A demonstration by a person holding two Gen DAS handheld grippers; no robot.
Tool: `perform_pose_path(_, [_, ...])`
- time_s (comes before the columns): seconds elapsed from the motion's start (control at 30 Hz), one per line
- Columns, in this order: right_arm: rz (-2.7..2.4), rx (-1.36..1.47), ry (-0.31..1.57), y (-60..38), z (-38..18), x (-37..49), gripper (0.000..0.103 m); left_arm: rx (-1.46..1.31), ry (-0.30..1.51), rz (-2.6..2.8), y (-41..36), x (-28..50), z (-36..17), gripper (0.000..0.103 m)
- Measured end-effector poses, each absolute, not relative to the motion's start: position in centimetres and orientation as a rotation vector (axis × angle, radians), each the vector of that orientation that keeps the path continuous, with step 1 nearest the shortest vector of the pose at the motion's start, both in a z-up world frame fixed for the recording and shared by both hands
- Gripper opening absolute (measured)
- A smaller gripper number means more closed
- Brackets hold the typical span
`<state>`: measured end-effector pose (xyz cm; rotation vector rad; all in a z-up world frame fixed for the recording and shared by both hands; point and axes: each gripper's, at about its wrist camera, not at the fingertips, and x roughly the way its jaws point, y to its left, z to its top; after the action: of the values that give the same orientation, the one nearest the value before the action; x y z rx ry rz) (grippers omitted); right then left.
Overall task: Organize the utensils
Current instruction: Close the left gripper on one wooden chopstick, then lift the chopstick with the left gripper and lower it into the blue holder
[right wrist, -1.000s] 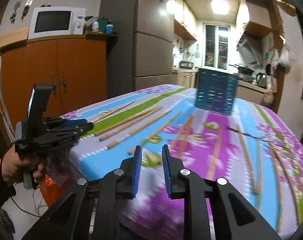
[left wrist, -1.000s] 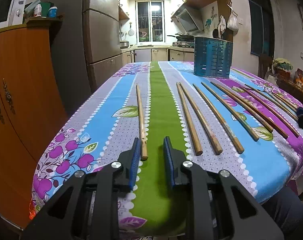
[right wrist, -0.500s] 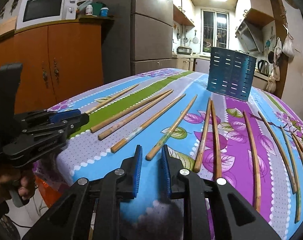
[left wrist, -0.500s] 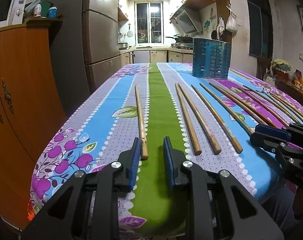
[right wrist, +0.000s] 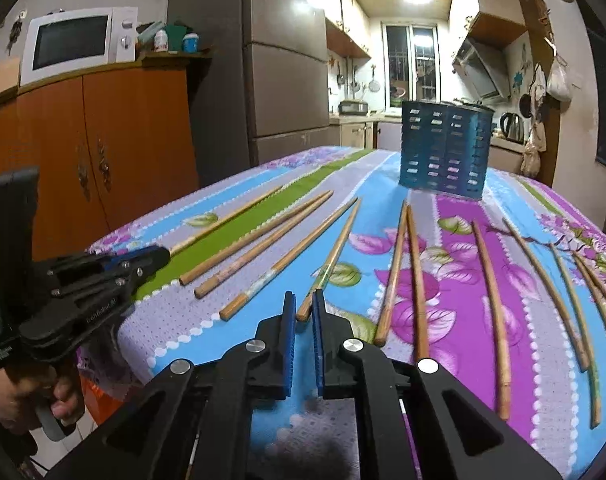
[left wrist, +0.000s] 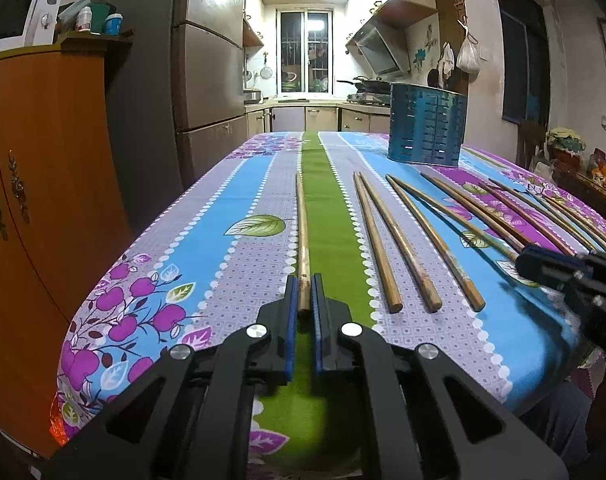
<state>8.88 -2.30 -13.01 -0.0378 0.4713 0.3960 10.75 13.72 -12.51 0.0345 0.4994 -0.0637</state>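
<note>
Several wooden chopsticks lie side by side on a flowered tablecloth (left wrist: 243, 208). My left gripper (left wrist: 304, 292) is shut on the near end of the leftmost chopstick (left wrist: 301, 232), which lies on the cloth; it also shows in the right wrist view (right wrist: 223, 220). My right gripper (right wrist: 304, 308) has its jaws narrowly apart around the near end of a chopstick with a green pattern (right wrist: 331, 256); whether the pads touch it is unclear. A blue slotted utensil holder (left wrist: 425, 124) stands at the far side of the table, seen also in the right wrist view (right wrist: 445, 148).
An orange cabinet (right wrist: 103, 152) with a microwave (right wrist: 77, 44) stands to the left of the table, a grey fridge (left wrist: 207, 72) behind it. More chopsticks (right wrist: 491, 292) lie to the right. The table's near edge is just under both grippers.
My left gripper moved forward and closed on the leftmost chopstick's end. My right gripper swung left and forward to the patterned chopstick's end, and its jaws narrowed.
</note>
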Motion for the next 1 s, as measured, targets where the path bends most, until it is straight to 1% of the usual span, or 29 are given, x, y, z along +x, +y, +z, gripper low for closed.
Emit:
perform_pose_path(0.23, [0.372,-0.051,0.368,-3.9,-9.7,7.4,0.008,0.05,0.431,-0.062,13.4,9.7,-10.2,0.005])
perform_pose_path(0.43, [0.359,-0.073,0.242,-5.8,-4.8,6.6,0.008,0.083,0.318,-0.073,13.0,9.1,-5.6,0.005])
perform_pose_path(0.6, [0.372,-0.102,0.157,-7.0,-0.4,8.1,0.008,0.105,0.233,-0.096,12.6,10.1,-1.2,0.005])
perform_pose_path(0.77, [0.425,-0.118,0.145,-7.6,3.4,12.0,0.008,0.141,0.181,-0.118,11.8,13.1,3.3,0.005])
perform_pose_path(1.0, [0.494,-0.069,0.193,-9.2,7.6,16.4,0.008,0.18,0.179,-0.174,9.8,15.3,7.9,0.005])
